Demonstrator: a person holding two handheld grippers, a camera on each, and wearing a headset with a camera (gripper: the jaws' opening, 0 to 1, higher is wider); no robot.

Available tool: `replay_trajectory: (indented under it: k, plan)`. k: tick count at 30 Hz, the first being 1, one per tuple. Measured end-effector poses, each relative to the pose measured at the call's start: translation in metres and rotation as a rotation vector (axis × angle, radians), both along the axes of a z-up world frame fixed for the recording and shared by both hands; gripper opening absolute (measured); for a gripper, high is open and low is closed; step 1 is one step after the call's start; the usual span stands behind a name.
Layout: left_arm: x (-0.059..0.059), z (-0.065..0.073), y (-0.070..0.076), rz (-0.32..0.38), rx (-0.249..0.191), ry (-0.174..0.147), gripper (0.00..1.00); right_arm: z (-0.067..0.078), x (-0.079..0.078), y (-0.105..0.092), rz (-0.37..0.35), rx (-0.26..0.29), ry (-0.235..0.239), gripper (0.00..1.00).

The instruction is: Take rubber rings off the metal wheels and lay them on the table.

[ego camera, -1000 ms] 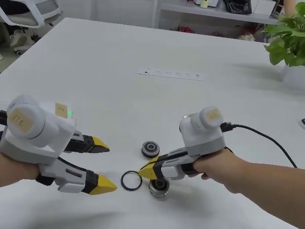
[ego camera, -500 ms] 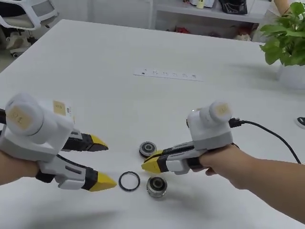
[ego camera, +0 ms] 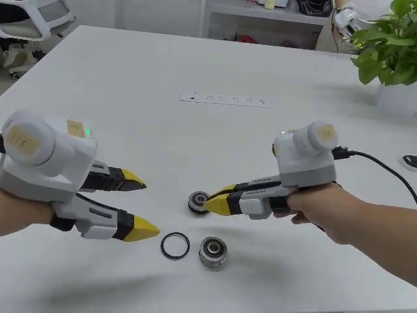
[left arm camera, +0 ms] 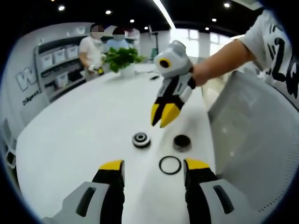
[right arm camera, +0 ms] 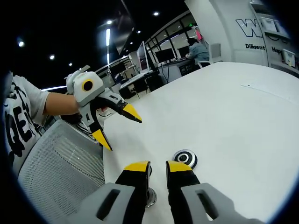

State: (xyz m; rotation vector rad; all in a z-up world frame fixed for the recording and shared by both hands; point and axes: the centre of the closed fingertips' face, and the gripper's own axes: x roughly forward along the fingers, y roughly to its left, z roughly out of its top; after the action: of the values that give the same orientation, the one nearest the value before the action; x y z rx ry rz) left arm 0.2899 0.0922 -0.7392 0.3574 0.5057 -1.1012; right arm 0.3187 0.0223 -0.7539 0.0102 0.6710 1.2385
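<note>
A loose black rubber ring [ego camera: 175, 246] lies flat on the white table [ego camera: 163, 78]. Just right of it stands a bare metal wheel [ego camera: 213, 251]. A second wheel [ego camera: 196, 201], with a black ring still on it, sits a little farther back. My right gripper [ego camera: 218, 201] hovers with its tips right beside that wheel, open by a narrow gap and holding nothing. My left gripper [ego camera: 140, 203] is wide open to the left of the ring. In the left gripper view the ring [left arm camera: 170, 164] lies between my jaws' tips, with the ringed wheel [left arm camera: 141, 139] and the right gripper [left arm camera: 162, 119] beyond.
A white power strip [ego camera: 227, 100] lies mid-table. A potted plant [ego camera: 391, 52] stands at the far right corner. The right gripper's black cable [ego camera: 378, 179] trails off to the right. Two people stand behind the plant [left arm camera: 121, 56].
My right gripper has risen and drawn back to the right, away from the loose ring and bare wheel, ending beside the ringed wheel. The left gripper has stayed about where it was.
</note>
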Motion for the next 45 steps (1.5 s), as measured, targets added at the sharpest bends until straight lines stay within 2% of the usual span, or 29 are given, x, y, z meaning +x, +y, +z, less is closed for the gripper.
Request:
replay_trajectory:
  k: [9,18,30,45]
  plan:
    - [0.015,0.004,0.0,0.014,-0.008,-0.007,0.51,0.007,0.01,-0.006,-0.028,0.008,-0.029,0.15]
    - [0.028,0.001,-0.003,0.026,-0.019,-0.006,0.51,0.007,0.017,-0.005,-0.031,0.005,-0.082,0.21]
    - [0.042,-0.008,-0.012,0.032,-0.018,0.007,0.5,-0.013,0.028,-0.01,0.0,-0.042,-0.128,0.24]
    - [0.049,-0.02,-0.03,0.013,-0.018,0.03,0.49,-0.025,0.031,-0.014,0.016,-0.061,-0.148,0.25]
